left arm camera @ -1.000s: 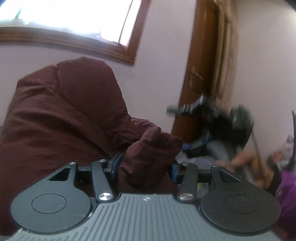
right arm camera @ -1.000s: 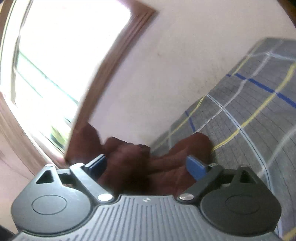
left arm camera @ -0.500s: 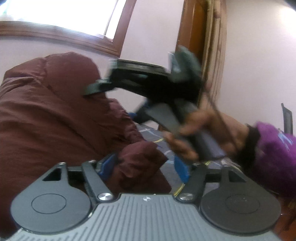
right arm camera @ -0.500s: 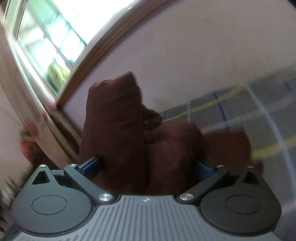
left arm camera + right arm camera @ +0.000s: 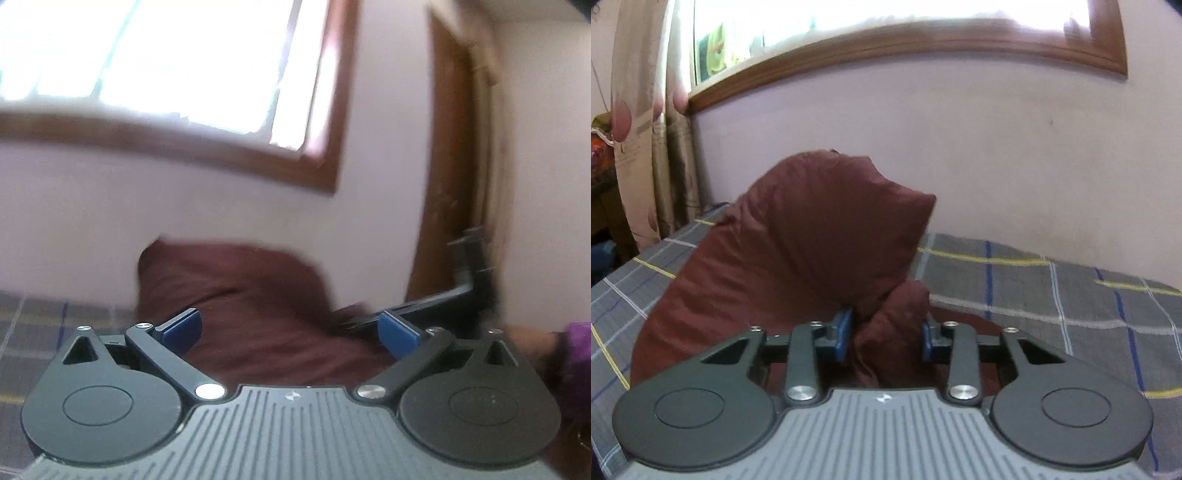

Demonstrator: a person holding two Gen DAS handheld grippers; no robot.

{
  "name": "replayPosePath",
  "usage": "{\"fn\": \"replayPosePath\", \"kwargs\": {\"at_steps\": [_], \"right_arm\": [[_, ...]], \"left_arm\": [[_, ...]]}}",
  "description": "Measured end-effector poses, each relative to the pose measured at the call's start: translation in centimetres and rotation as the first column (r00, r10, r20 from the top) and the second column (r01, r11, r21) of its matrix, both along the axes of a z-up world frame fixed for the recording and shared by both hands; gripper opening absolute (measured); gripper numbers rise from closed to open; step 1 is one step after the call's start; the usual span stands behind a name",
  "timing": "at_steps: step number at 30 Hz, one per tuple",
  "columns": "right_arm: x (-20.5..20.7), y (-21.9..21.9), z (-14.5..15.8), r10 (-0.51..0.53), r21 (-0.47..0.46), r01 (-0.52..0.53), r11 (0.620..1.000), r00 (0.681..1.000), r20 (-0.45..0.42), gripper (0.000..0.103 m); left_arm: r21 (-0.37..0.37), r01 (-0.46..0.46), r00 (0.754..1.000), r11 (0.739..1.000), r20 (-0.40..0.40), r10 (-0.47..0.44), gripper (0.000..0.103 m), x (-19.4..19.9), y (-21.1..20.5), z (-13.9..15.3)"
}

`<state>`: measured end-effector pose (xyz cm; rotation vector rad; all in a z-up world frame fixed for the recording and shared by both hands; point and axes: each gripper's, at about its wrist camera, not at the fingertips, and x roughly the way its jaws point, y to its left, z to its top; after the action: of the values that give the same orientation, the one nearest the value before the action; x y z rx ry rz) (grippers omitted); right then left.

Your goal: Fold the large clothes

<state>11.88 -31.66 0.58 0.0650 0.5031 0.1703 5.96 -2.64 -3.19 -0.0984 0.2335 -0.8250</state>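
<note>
Left gripper [image 5: 290, 330] spread wide at lower centre of its blurred view, maroon garment [image 5: 251, 306] between the pads but unpinched. Right gripper [image 5: 886, 338] pinched a bunched fold, garment [image 5: 798, 254] heaped left of centre on the plaid bedsheet [image 5: 1052, 295]. Probably mid-fold; next called for a fresh left grasp.

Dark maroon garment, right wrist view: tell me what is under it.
The dark maroon garment lies on a grey plaid bedsheet, seen all around it. The right gripper pinches a bunched fold. Anything beneath the heap is covered.
</note>
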Motion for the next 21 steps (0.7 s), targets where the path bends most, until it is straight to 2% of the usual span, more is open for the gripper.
{"fn": "replayPosePath", "kwargs": {"at_steps": [3, 4, 5, 6, 7, 8, 9, 10, 14, 17, 18, 19, 20, 21], "right_arm": [[-0.4, -1.4, -0.2, -0.014, 0.080, 0.013, 0.997, 1.000, 0.012, 0.035], [-0.5, -1.8, -0.2, -0.009, 0.128, 0.007, 0.992, 1.000, 0.015, 0.037], [-0.8, -2.3, 0.0, -0.033, 0.175, 0.028, 0.984, 0.999, 0.027, 0.043], [-0.9, -2.8, 0.2, -0.052, 0.222, 0.044, 0.974, 0.998, 0.032, 0.057], [-1.3, -3.5, 0.5, -0.060, 0.273, 0.046, 0.961, 0.997, 0.046, 0.064], [-1.7, -4.1, 0.9, -0.081, 0.305, 0.055, 0.951, 0.994, 0.071, 0.082], [-2.3, -4.8, 1.4, -0.110, 0.326, 0.072, 0.943, 0.989, 0.101, 0.096], [-2.6, -5.3, 2.0, -0.126, 0.341, 0.074, 0.937, 0.983, 0.131, 0.098], [-0.9, -4.0, 4.3, -0.081, 0.332, 0.025, 0.943, 0.985, 0.154, 0.099], [2.7, -1.2, 3.8, -0.012, 0.284, -0.009, 0.959, 0.997, 0.073, 0.099], [3.9, -0.2, 3.5, 0.017, 0.269, -0.030, 0.963, 0.998, 0.054, 0.093], [4.8, 1.0, 3.2, 0.050, 0.246, -0.058, 0.968, 0.998, 0.038, 0.078], [5.3, 2.2, 2.9, 0.076, 0.204, -0.079, 0.976, 0.997, 0.024, 0.049], [5.6, 3.5, 2.9, 0.082, 0.143, -0.085, 0.986, 0.996, 0.025, 0.043]], "left_arm": [[-0.027, 0.004, 0.986, 1.000, -0.165, -0.009, 0.089, 3.6, 0.3, -2.1], [-0.038, 0.007, 0.980, 0.999, -0.198, -0.014, 0.089, 4.2, 0.4, -2.8], [-0.043, -0.001, 0.980, 0.999, -0.201, -0.007, 0.089, 4.2, 0.3, -3.4], [-0.039, -0.002, 0.982, 0.999, -0.190, -0.005, 0.092, 3.8, 0.4, -3.8], [-0.038, 0.007, 0.983, 0.999, -0.180, -0.014, 0.093, 3.4, 0.2, -3.9], [-0.037, 0.017, 0.985, 0.999, -0.173, -0.023, 0.096, 3.0, 0.1, -4.1], [-0.031, 0.026, 0.986, 0.999, -0.163, -0.031, 0.097, 2.9, -0.3, -4.1], [-0.025, 0.030, 0.987, 0.999, -0.157, -0.034, 0.097, 2.7, -0.6, -4.3], [-0.032, 0.040, 0.987, 0.999, -0.152, -0.044, 0.100, 3.6, -0.8, -4.6], [-0.032, 0.039, 0.988, 0.999, -0.150, -0.044, 0.100, 3.4, -0.6, -4.9], [-0.026, 0.040, 0.988, 0.999, -0.147, -0.044, 0.100, 3.4, -0.6, -4.8], [-0.020, 0.038, 0.989, 0.999, -0.142, -0.040, 0.101, 3.2, -0.2, -4.6], [-0.013, 0.036, 0.989, 0.999, -0.141, -0.037, 0.100, 3.2, 0.0, -4.5], [-0.018, 0.040, 0.989, 0.999, -0.145, -0.042, 0.100, 3.3, 0.3, -4.2]]}}
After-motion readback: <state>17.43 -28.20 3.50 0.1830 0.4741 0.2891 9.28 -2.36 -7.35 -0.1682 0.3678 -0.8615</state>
